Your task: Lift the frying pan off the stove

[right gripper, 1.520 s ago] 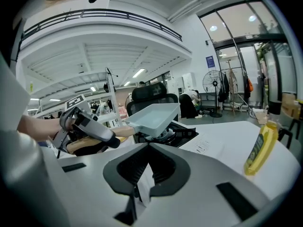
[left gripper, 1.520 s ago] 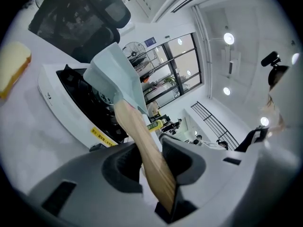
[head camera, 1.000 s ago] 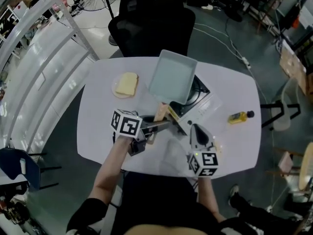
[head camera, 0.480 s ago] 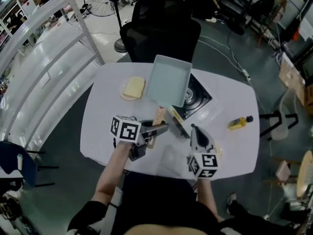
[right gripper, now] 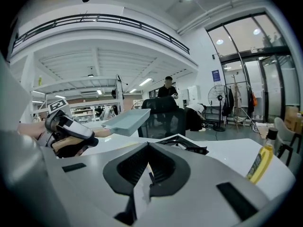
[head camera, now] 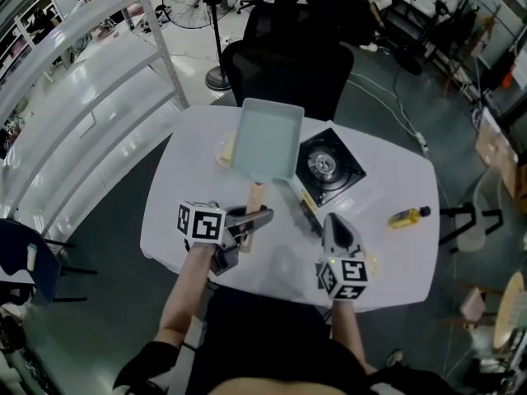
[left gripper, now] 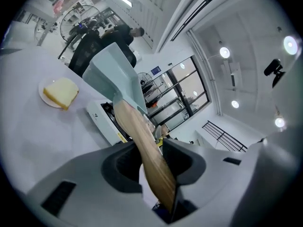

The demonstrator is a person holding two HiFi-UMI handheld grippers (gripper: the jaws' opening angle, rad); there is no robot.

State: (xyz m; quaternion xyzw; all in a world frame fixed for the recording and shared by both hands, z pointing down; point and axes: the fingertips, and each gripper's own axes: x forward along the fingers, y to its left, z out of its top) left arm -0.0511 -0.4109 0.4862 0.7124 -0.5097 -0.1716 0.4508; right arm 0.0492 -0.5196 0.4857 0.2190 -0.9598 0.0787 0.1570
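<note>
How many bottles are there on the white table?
1. A yellow bottle is near the right edge of the table, right of the stove. The lifted frying pan covers part of the table, so another could be hidden.

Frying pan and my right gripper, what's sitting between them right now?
The stove. In the head view its near left edge lies between the right gripper and the raised frying pan, whose handle the left gripper clamps.
</note>
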